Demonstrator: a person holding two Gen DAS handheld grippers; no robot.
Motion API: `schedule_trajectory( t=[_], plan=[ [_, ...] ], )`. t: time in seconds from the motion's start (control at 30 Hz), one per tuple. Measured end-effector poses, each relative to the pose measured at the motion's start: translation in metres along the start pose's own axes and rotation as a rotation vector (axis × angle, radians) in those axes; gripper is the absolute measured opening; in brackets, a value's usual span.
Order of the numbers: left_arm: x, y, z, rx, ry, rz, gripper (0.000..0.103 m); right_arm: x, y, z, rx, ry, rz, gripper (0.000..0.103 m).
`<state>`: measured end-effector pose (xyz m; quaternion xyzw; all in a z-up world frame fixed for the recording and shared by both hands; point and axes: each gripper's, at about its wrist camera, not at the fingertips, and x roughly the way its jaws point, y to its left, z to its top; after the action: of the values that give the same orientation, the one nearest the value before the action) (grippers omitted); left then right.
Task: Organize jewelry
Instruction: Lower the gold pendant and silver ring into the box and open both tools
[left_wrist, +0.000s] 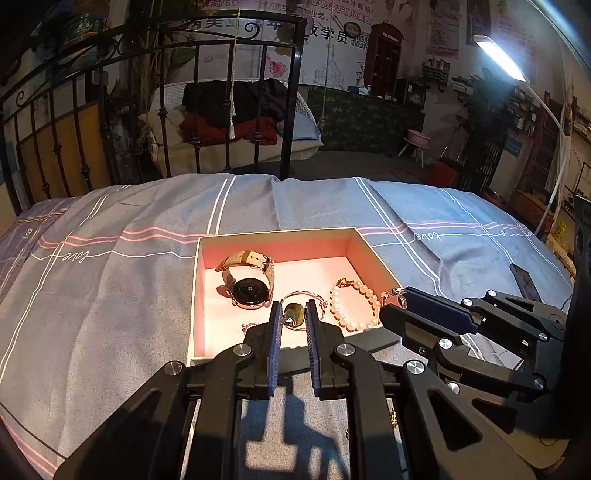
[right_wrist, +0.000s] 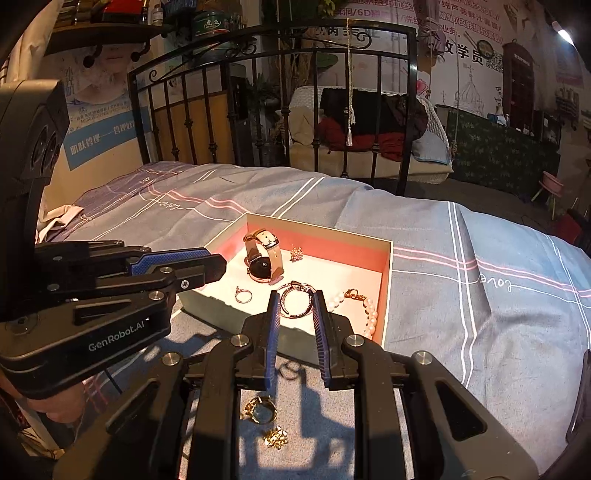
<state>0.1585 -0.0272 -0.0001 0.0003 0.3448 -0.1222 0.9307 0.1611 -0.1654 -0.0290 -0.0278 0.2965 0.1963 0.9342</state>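
Both grippers hover at the near edge of the pink-lined box (left_wrist: 236, 236) on the bed, mid-sorting. The left gripper (left_wrist: 294, 314) is part open around an olive-stoned piece (left_wrist: 293, 314); whether it grips it I cannot tell. The right gripper (right_wrist: 296, 306) is part open, framing the crystal bangle (right_wrist: 295, 302) and apparently holding nothing. Only the right view shows a gold ring (right_wrist: 260, 409) and chain (right_wrist: 276, 438) on the bedspread, probably next to collect.

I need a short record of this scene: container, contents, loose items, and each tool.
container: open box with pink lining, on striped bedsheet
inside: watch, pearl bracelet, ring
outside: gold pieces on the bedsheet
left tool: olive stone between fingers, grip unclear
right tool: sparkly hoop between fingers, grip unclear
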Motion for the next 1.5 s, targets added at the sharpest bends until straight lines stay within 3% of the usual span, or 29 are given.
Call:
schedule_trajectory(
  t=[0.2, 0.37, 0.73, 1.33, 1.4, 1.47, 1.5],
  plan=[
    [0.021, 0.006, 0.022, -0.023, 0.023, 0.022, 0.012, 0.026, -0.013, 0.016, 0.016, 0.034, -0.039, 0.019],
    [0.052, 0.011, 0.033, -0.03, 0.099, 0.042, 0.012, 0.05, -0.02, 0.023, 0.025, 0.088, -0.049, 0.019],
    [0.099, 0.022, 0.027, -0.026, 0.233, 0.069, 0.012, 0.081, -0.018, 0.015, 0.008, 0.173, -0.02, 0.019],
    [0.111, 0.019, 0.023, -0.021, 0.268, 0.078, 0.012, 0.091, -0.019, 0.014, 0.01, 0.209, 0.009, 0.019],
    [0.108, 0.019, 0.024, -0.027, 0.264, 0.072, 0.016, 0.09, -0.017, 0.014, 0.008, 0.205, 0.012, 0.02],
    [0.102, 0.02, 0.026, -0.038, 0.255, 0.06, 0.038, 0.086, -0.017, 0.013, 0.01, 0.197, 0.012, 0.029],
    [0.098, 0.02, 0.026, -0.042, 0.243, 0.056, 0.042, 0.082, -0.017, 0.013, 0.014, 0.187, 0.008, 0.045]
  ],
)
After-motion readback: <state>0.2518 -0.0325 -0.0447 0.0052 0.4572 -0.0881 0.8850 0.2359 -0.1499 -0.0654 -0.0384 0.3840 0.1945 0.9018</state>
